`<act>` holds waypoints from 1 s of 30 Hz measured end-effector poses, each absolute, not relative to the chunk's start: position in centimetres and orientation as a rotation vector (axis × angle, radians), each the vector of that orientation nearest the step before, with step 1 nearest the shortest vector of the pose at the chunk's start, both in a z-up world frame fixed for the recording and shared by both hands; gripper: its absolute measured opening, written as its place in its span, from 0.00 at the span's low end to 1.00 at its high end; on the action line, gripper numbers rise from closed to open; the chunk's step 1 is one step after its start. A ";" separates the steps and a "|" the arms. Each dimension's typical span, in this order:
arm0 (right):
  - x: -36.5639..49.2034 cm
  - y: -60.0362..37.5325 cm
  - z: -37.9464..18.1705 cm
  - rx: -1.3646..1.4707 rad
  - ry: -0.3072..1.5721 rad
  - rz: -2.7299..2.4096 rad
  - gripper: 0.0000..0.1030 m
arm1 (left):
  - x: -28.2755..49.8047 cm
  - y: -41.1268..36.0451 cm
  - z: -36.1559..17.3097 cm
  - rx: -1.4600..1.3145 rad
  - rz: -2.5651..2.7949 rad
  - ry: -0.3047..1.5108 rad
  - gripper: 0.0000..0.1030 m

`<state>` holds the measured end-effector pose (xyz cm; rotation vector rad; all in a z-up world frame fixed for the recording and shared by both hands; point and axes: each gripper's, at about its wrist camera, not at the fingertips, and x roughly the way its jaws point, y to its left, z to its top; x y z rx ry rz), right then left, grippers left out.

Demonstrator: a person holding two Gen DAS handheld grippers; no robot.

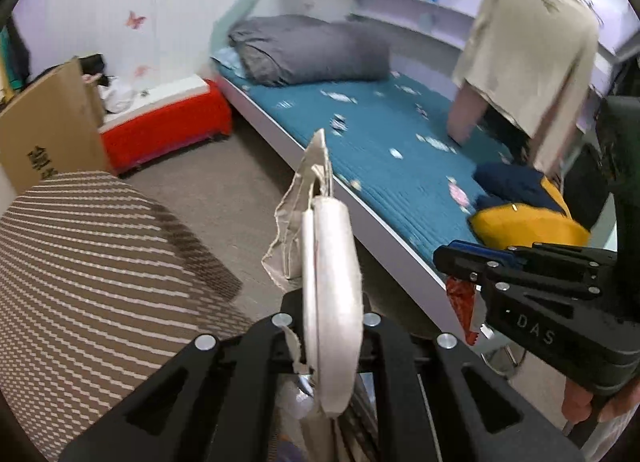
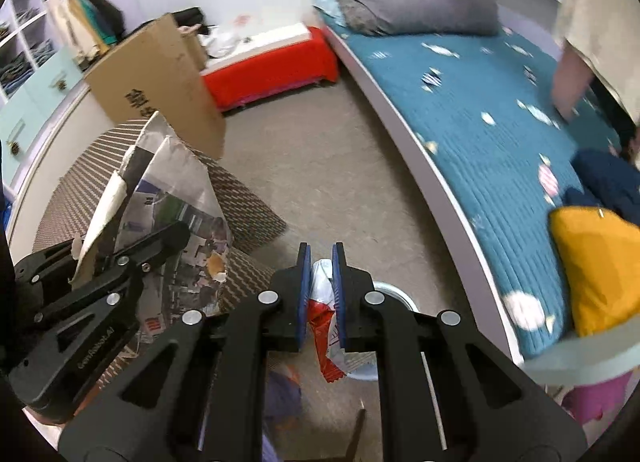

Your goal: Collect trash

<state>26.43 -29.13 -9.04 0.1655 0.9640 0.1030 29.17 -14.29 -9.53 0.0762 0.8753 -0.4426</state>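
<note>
My left gripper [image 1: 326, 326] is shut on a bunch of torn paper and newspaper [image 1: 316, 222], held up above the floor; the same paper [image 2: 176, 198] shows in the right wrist view at the left, with the left gripper [image 2: 132, 254] clamped on it. My right gripper [image 2: 321, 286] is shut on a crumpled red and white wrapper [image 2: 326, 322] between its blue pads [image 2: 304, 286]. In the left wrist view the right gripper [image 1: 460, 262] is at the right, the wrapper [image 1: 464, 306] hanging below it.
A bed with a teal cover [image 1: 400, 150] runs along the right, with a grey pillow [image 1: 312, 50] and a yellow cushion [image 1: 528, 222]. A striped mat [image 1: 80, 270], a cardboard box [image 1: 48, 130] and a red box [image 1: 168, 126] stand at the left. A person [image 1: 532, 50] leans over the bed.
</note>
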 end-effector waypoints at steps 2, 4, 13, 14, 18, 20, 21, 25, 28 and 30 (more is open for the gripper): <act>25.8 -30.5 -10.1 0.183 0.984 0.079 0.11 | 29.1 -16.0 -10.8 0.088 -0.468 0.901 0.05; 25.1 -32.0 -11.6 0.203 1.011 0.052 0.11 | 29.1 -17.6 -12.4 0.104 -0.484 0.929 0.05; 22.8 -35.9 -17.3 0.292 1.114 -0.018 0.11 | 28.6 -22.1 -18.2 0.178 -0.514 0.991 0.35; 22.8 -36.0 -17.7 0.297 1.121 -0.022 0.11 | 28.7 -21.9 -18.5 0.179 -0.510 0.998 0.35; 23.3 -35.6 -19.3 0.306 1.156 -0.015 0.11 | 28.8 -20.8 -19.1 0.179 -0.485 1.012 0.35; 24.0 -35.1 -19.7 0.300 1.165 -0.002 0.11 | 28.8 -20.1 -19.1 0.177 -0.473 1.009 0.35; 24.3 -34.7 -19.8 0.298 1.168 0.003 0.13 | 28.8 -19.5 -18.9 0.175 -0.465 1.007 0.35; 25.4 -34.5 -19.5 0.303 1.147 -0.026 0.36 | 28.7 -18.0 -18.5 0.167 -0.436 1.005 0.35; 25.2 -34.9 -18.9 0.296 1.109 -0.058 0.65 | 28.6 -17.3 -18.4 0.156 -0.430 1.003 0.39; 24.9 -34.8 -18.6 0.276 1.099 -0.061 0.65 | 28.5 -17.2 -18.3 0.158 -0.424 0.998 0.40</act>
